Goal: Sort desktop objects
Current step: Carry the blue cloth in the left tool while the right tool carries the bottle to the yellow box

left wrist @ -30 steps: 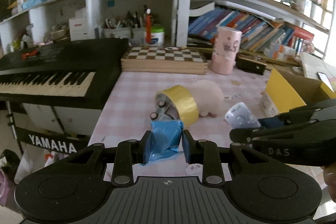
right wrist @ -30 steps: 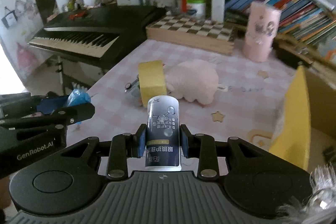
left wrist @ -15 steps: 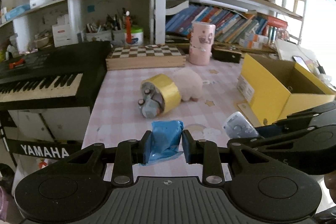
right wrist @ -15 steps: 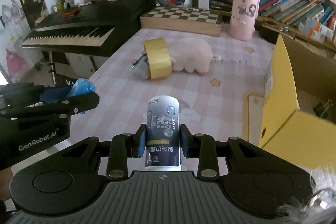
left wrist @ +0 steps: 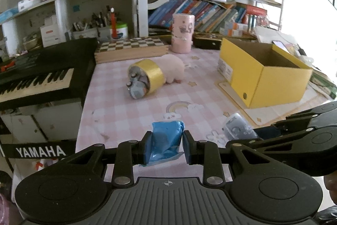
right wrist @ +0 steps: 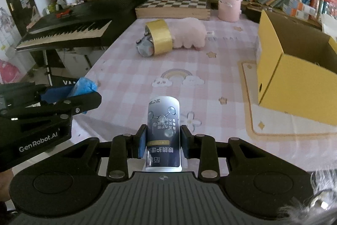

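My left gripper is shut on a crumpled blue packet, held above the near edge of the pink checked table. My right gripper is shut on a grey-and-white bottle with printed text; that bottle also shows at the right of the left wrist view. The blue packet shows at the left of the right wrist view. A yellow tape roll lies on its side against a pink plush toy, with a small grey object at its mouth. An open yellow box stands at the right.
A black keyboard runs along the table's left side. At the back are a chessboard box, a pink cylinder holder and bookshelves. A flat card lies under the yellow box.
Both grippers have pulled back toward the near edge of the table with their loads still held. The tape roll and plush now sit farther off, and the yellow box has come fully into view.
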Motion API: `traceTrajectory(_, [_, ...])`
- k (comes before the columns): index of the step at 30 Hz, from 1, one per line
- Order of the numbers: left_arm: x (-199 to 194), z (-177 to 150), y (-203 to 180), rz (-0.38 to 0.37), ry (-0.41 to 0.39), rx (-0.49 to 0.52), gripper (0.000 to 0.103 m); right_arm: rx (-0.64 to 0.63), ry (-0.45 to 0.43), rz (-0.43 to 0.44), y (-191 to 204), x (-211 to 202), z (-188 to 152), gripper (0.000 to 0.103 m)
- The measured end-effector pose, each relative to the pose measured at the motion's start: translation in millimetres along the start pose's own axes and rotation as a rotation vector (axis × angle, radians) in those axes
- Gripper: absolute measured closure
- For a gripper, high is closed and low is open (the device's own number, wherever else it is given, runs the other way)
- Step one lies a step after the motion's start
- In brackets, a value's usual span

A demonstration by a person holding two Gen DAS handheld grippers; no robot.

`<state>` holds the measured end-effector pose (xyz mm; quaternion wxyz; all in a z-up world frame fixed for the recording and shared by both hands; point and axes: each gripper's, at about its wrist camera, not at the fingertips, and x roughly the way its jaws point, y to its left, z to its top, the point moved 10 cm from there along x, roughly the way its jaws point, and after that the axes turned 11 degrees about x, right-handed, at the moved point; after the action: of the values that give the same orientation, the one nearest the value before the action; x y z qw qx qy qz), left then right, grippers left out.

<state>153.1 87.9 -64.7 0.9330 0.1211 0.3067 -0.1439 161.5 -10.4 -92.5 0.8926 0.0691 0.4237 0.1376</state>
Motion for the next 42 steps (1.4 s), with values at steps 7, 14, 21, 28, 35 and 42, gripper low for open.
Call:
traceTrajectory(7, [-8.1,-9.7,-10.7,-0.030,0.009,0.040,0.075,0.041,-0.002,-0.013,1.4,-10.9,-19.4,0.073])
traceTrajectory(14, [-13.8,-16.0,-21.9,-0.058,0.014,0.059,0.075,0.075,-0.001,-0.027,-2.6,-18.9,-33.2,0.073])
traceTrajectory(21, [-12.9,-12.7,-45.5,-0.118,0.003,0.099,0.075,0.114,-0.010,-0.069,-19.9,-31.0,-44.4,0.073])
traceTrajectory(28, [-9.3,-3.7,-78.0,-0.198,-0.015,0.161,0.075,0.189,-0.035,-0.134,-49.2,-48.9,-54.5,0.073])
traceTrajectory(35, [-8.1,4.4,-109.1,-0.269,-0.038,0.222,0.075,0.251,-0.061,-0.191,-73.7,-68.3,-65.0,0.073])
traceTrajectory(42, [-8.6,7.4,-136.1,-0.336,-0.053,0.278,0.075,0.321,-0.079,-0.245,-95.3,-83.9,-75.8,0.073])
